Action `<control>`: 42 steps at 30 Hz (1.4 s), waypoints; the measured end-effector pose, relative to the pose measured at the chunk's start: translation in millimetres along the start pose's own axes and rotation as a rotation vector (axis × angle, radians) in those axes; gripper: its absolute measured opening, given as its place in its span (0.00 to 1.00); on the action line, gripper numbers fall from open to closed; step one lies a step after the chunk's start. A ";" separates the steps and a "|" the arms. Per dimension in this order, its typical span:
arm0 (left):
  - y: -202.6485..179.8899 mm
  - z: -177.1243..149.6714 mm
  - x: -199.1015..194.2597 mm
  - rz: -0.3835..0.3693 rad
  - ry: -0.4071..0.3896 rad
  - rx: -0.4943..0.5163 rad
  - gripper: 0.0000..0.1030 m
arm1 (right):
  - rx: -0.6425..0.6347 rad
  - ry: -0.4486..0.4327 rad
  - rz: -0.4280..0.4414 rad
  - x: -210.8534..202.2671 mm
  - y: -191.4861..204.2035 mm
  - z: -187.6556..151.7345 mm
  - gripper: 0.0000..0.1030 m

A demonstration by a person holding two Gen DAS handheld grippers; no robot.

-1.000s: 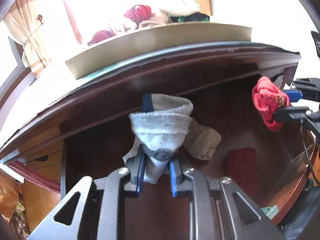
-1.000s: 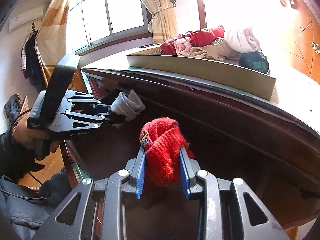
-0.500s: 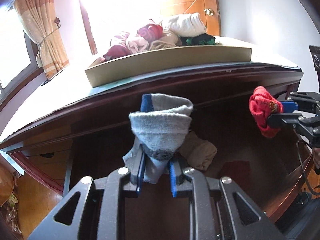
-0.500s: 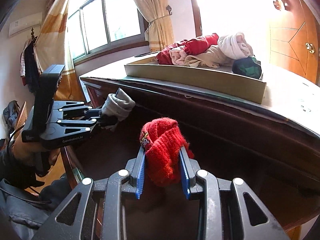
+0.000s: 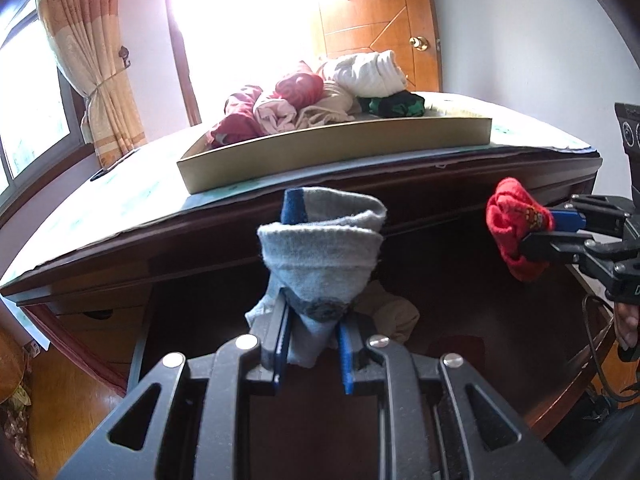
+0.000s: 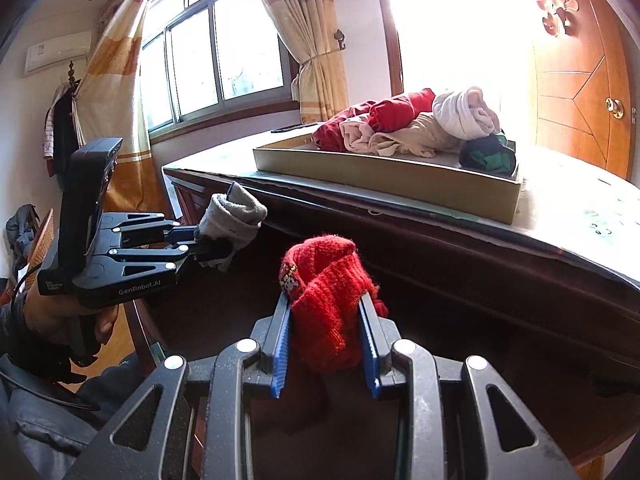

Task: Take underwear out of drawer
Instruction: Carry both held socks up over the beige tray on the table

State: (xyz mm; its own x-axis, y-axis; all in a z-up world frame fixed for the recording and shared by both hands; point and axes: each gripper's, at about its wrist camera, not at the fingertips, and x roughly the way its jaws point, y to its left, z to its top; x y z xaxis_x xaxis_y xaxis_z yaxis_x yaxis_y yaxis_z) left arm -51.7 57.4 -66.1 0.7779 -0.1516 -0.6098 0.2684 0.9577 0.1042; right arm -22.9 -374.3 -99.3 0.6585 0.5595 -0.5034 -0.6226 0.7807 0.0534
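Note:
My left gripper [image 5: 313, 322] is shut on a rolled grey garment [image 5: 320, 252] with a blue edge, held up in front of the desk's edge. In the right wrist view the same grey roll [image 6: 234, 216] shows at the left, pinched by the left gripper [image 6: 214, 246]. My right gripper [image 6: 325, 316] is shut on a red knitted roll [image 6: 326, 280]; the left wrist view has that red roll [image 5: 516, 224] at the far right. Below both, the open dark wooden drawer [image 5: 480, 288] holds a beige bundle [image 5: 394, 314] and a dark red piece [image 5: 460, 346].
A shallow tan tray [image 5: 336, 150] on the desk top [image 6: 560, 216] carries several rolled garments in red, pink, beige, white and green. A curtained window [image 6: 208, 64] stands at the left and a wooden door [image 6: 580, 76] behind. A hand [image 6: 52, 316] grips the left tool.
The left gripper rose and tipped upward with the grey roll, so the tray and door came into view. The right gripper with the red roll tipped up slightly.

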 end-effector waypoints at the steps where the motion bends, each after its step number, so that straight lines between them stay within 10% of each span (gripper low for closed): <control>1: -0.7 -0.3 -0.8 -0.001 -0.002 0.001 0.18 | 0.000 -0.001 0.000 0.0 -0.4 -0.4 0.32; 42: -11.6 -6.0 -33.4 0.005 -0.174 -0.026 0.18 | -0.048 -0.152 -0.013 -18.0 8.0 -7.0 0.32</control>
State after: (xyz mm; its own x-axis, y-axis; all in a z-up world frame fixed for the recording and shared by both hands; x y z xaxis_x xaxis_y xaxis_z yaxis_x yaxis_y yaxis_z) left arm -84.2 52.9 -51.7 0.8663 -0.1846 -0.4642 0.2510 0.9642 0.0850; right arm -42.7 -380.0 -95.8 0.7204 0.5881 -0.3676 -0.6308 0.7760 0.0052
